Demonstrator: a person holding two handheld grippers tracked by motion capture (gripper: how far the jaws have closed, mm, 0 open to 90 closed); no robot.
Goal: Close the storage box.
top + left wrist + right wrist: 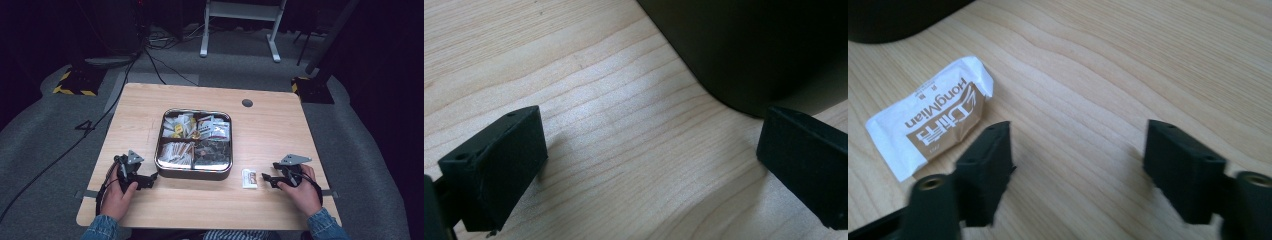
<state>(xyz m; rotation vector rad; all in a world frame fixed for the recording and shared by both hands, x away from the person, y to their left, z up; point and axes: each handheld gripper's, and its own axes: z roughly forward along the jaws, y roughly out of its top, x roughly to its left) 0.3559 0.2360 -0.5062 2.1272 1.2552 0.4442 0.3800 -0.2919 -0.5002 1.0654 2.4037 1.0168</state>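
Black jaws of the left gripper stand spread wide over bare wood with nothing between them, beside the dark rounded corner of the metal tray, whose four compartments hold small packets. Just right of the tray, flat on the wooden table, lies a small white sachet with a brown panel printed "HongMian". Beside it the right gripper has its jaws parted and empty, the sachet just outside one jaw and free of its pads.
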